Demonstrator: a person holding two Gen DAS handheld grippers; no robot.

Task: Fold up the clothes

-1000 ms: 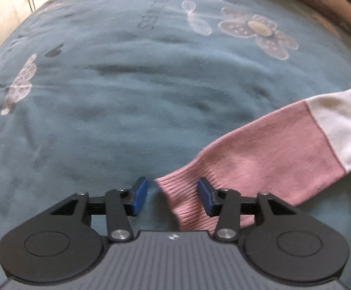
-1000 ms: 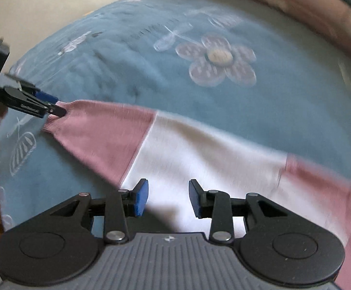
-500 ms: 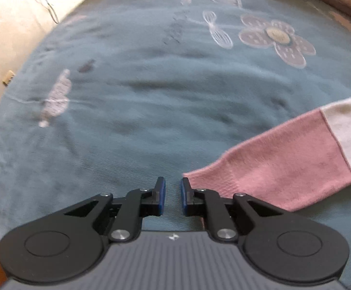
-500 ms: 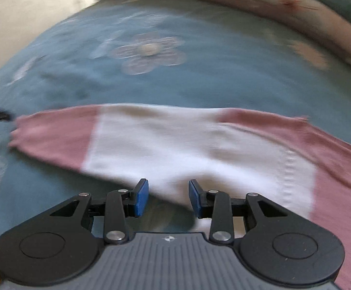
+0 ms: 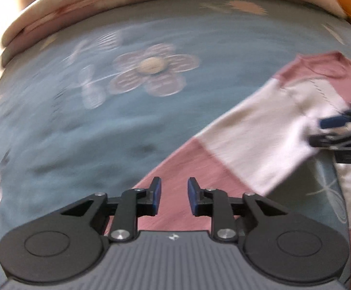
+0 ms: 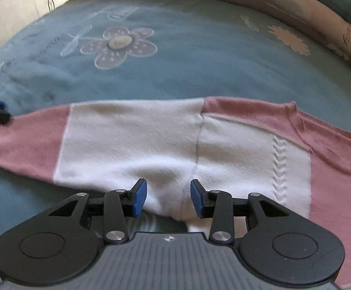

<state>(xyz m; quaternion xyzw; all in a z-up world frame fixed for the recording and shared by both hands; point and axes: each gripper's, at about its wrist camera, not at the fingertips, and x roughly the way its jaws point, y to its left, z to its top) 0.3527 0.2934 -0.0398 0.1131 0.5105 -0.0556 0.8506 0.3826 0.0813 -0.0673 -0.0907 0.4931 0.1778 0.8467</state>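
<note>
Sweater (image 5: 255, 142) motion-blurred, cut off right.

Left gripper (image 5: 174, 199) is held low with jaws parted, nothing clamped. Right gripper (image 6: 168, 199) is likewise held low, jaws spread wide.

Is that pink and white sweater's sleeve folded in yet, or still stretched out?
Stretched out. The sleeve lies flat and straight from the sweater across the blue bedspread.

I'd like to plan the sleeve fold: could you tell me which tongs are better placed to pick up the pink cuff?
Left. The left tongs stand open right over the sweater's pink cuff; the right tongs sit at the white underarm.
</note>
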